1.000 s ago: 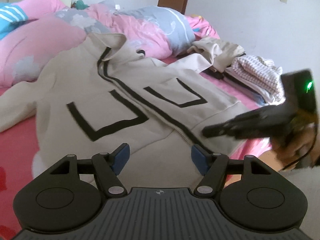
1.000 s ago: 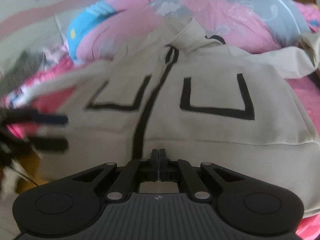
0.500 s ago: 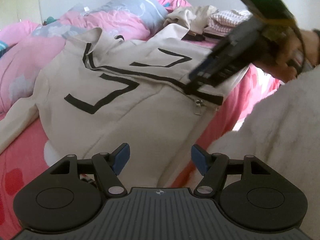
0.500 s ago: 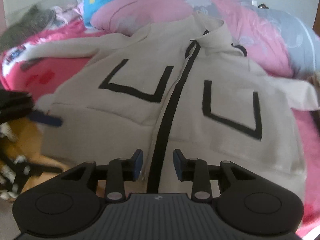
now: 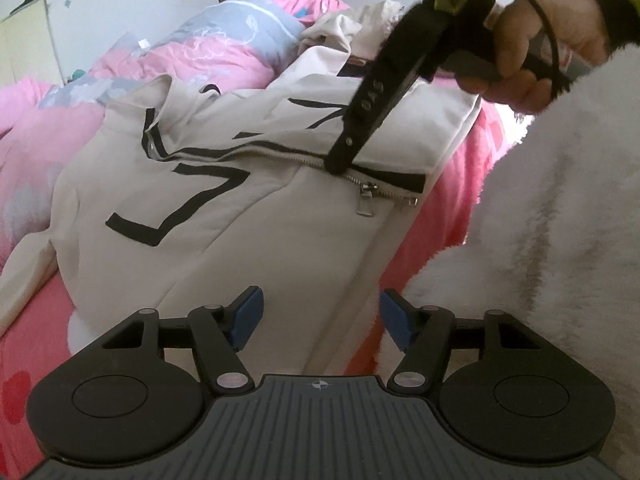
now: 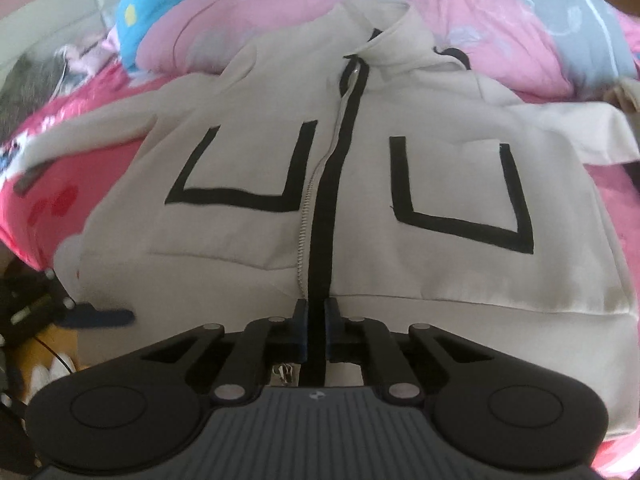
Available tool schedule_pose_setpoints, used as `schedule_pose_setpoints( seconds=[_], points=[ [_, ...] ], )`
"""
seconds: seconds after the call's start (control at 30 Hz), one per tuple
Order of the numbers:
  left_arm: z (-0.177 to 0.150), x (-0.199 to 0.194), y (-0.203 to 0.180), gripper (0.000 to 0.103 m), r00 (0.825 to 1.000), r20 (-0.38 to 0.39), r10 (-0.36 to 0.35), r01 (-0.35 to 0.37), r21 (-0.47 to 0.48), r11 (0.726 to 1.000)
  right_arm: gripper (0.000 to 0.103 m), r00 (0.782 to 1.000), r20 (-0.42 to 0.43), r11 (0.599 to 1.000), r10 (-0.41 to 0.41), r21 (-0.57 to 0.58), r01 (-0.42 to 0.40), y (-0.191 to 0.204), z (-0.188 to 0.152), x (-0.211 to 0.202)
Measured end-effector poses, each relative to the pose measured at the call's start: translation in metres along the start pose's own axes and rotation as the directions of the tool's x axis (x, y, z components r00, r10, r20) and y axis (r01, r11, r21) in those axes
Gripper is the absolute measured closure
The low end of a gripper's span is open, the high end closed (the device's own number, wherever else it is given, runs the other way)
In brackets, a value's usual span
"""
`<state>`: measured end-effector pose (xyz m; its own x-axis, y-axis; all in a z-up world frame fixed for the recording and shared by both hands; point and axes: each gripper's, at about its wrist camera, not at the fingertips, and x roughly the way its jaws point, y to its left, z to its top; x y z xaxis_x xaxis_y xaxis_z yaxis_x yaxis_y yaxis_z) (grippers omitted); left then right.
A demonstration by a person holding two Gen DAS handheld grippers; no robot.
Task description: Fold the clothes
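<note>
Right gripper (image 6: 316, 334), parted half a second ago, now closing on the jacket (image 6: 420, 264)'s near black zip band, left gripper (image 5: 320, 318) released and narrowing slightly above near hem

left claw (image 5: 321, 322): closing, apart | right claw (image 6: 316, 322): closing, apparently pinching

A cream zip-up jacket (image 6: 400, 168) lies face up on the bed, collar toward the top of my right view, hem at the bottom. A black placket with a metal zipper runs down its middle, zipped. Black U-shaped outlines sit on each chest panel. One sleeve stretches to the frame's left edge, the other to the right.
</note>
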<state>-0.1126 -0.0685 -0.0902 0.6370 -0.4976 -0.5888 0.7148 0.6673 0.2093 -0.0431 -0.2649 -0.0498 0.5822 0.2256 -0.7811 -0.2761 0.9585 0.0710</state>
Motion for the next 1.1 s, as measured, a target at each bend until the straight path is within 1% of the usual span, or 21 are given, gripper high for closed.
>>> schedule_pose_setpoints(
  seconds=[0.17,0.3,0.43,0.5,0.6,0.63,0.67,0.73,0.8,0.87,0.93,0.97,1.0,1.03,1.1],
  points=[
    [0.007,0.0,-0.002,0.039,1.0,0.023,0.019,-0.019,0.0,1.0,0.097,0.997,0.06,0.996,0.041,0.081,-0.046,-0.015,0.008,-0.002],
    [0.014,0.007,-0.008,0.04,0.999,0.023,0.038,-0.039,0.021,0.999,0.097,0.996,0.075,0.992,0.058,0.106,-0.066,-0.021,0.013,0.008],
    [0.019,0.018,-0.015,0.043,0.999,0.016,0.03,-0.031,0.057,0.998,0.097,0.993,0.09,0.988,0.082,0.124,-0.093,-0.027,0.01,0.011],
    [0.023,0.022,-0.016,0.044,0.999,0.014,0.031,-0.032,0.063,0.997,0.097,0.991,0.102,0.988,0.086,0.122,-0.099,-0.027,0.006,0.01],
    [0.027,0.028,-0.02,0.046,0.999,0.012,0.052,-0.053,0.089,0.995,0.094,0.989,0.117,0.991,0.089,0.084,-0.099,-0.025,0.002,0.007],
    [0.028,0.029,-0.021,0.047,0.998,0.012,0.058,-0.059,0.098,0.993,0.091,0.988,0.124,0.993,0.087,0.063,-0.096,-0.023,0.001,0.004],
    [0.029,0.031,-0.022,0.048,0.998,0.012,0.064,-0.065,0.107,0.992,0.086,0.988,0.132,0.995,0.085,0.039,-0.09,-0.022,-0.001,0.001],
    [0.031,0.033,-0.024,0.05,0.997,0.012,0.073,-0.074,0.124,0.989,0.077,0.987,0.152,0.999,0.05,-0.019,-0.048,-0.018,-0.006,-0.008],
    [0.032,0.033,-0.026,0.052,0.997,0.014,0.071,-0.072,0.139,0.988,0.076,0.984,0.175,0.996,0.022,-0.085,-0.007,-0.016,-0.013,-0.021],
    [0.033,0.033,-0.027,0.058,0.998,0.015,0.068,-0.07,0.152,0.986,0.076,0.981,0.192,0.99,0.021,-0.143,0.007,-0.017,-0.021,-0.034],
    [0.034,0.032,-0.029,0.063,0.998,0.023,0.057,-0.06,0.171,0.983,0.076,0.98,0.197,0.969,0.02,-0.247,0.03,-0.016,-0.033,-0.047],
    [0.034,0.032,-0.03,0.066,0.999,0.025,0.048,-0.052,0.184,0.982,0.076,0.982,0.188,0.947,0.012,-0.317,0.049,-0.013,-0.039,-0.05],
    [0.034,0.032,-0.031,0.068,0.999,0.025,0.039,-0.043,0.198,0.979,0.076,0.984,0.18,0.92,0.004,-0.386,0.067,-0.009,-0.046,-0.053],
    [0.034,0.032,-0.032,0.071,0.999,0.025,0.03,-0.034,0.212,0.977,0.076,0.986,0.168,0.882,-0.003,-0.464,0.081,-0.005,-0.052,-0.053],
    [0.035,0.035,-0.032,0.073,1.0,0.02,0.009,-0.014,0.23,0.973,0.076,0.99,0.141,0.791,-0.025,-0.602,0.106,0.004,-0.064,-0.05]
  ],
)
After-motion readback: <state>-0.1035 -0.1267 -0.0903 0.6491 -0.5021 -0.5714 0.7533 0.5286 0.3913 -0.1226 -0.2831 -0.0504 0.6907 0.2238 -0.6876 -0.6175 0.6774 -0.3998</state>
